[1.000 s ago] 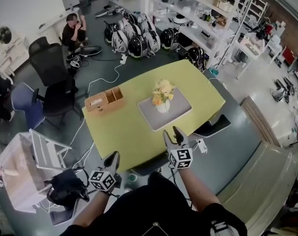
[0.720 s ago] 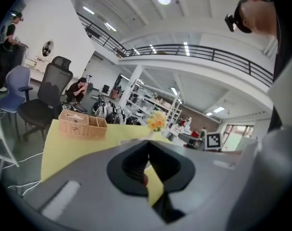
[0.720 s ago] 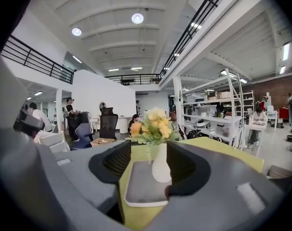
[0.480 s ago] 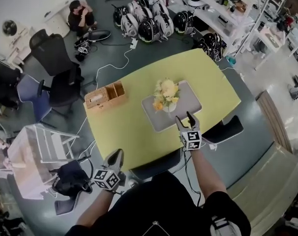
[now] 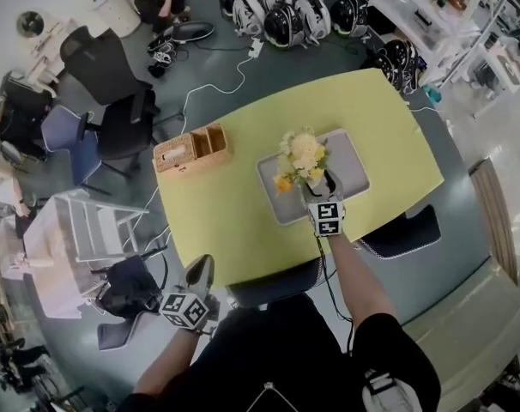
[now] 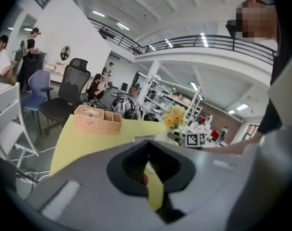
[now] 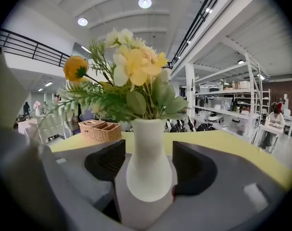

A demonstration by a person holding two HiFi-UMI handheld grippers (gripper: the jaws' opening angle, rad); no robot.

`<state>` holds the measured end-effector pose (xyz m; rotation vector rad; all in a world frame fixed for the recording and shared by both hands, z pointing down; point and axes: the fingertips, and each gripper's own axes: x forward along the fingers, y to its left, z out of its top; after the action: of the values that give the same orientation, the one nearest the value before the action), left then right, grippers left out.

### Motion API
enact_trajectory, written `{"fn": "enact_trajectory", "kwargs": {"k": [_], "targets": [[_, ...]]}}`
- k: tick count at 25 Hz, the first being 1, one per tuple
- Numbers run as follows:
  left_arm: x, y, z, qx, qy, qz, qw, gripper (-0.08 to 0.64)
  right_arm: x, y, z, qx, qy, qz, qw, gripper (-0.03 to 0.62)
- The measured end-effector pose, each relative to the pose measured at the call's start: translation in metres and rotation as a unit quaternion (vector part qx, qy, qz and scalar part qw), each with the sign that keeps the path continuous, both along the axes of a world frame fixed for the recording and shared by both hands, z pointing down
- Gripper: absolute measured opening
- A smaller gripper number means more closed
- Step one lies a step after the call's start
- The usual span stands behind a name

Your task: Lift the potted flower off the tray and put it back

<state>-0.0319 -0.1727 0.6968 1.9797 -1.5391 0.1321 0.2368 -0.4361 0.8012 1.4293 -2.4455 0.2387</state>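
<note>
At the start: potted flower (image 5: 301,154) upright on tray (image 5: 354,157), not yet lifted. Right tongs (image 5: 320,178) just opening wide, straddling its pot, ungripped; left tongs (image 5: 202,264) closed, empty, well short of tray.

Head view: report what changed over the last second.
The right tongs reached forward over the tray; their jaws have just been opening and now flank the potted flower without gripping it. The left tongs stayed low, short of the table; flower, tray and basket unmoved.
</note>
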Motion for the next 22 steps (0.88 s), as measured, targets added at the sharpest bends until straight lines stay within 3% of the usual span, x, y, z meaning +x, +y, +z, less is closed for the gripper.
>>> {"fn": "enact_trajectory", "kwargs": {"k": [6, 8, 14, 22], "targets": [[-0.001, 0.001, 0.013, -0.013, -0.007, -0.016, 0.9998, 0.008, -0.015, -0.019, 0.008, 0.024, 0.001, 0.015, 1.0, 0.307], [-0.003, -0.002, 0.014, -0.017, -0.008, -0.022, 0.9996, 0.008, -0.014, -0.025, 0.007, 0.029, 0.002, 0.024, 0.999, 0.227], [-0.008, 0.003, 0.009, -0.02, -0.015, -0.032, 0.9992, 0.008, -0.012, -0.015, 0.009, 0.022, -0.012, 0.041, 0.999, 0.218], [-0.015, 0.002, -0.008, 0.006, -0.004, -0.033, 0.9994, 0.008, -0.006, 0.005, -0.019, 0.019, -0.009, 0.039, 0.999, 0.215]]}}
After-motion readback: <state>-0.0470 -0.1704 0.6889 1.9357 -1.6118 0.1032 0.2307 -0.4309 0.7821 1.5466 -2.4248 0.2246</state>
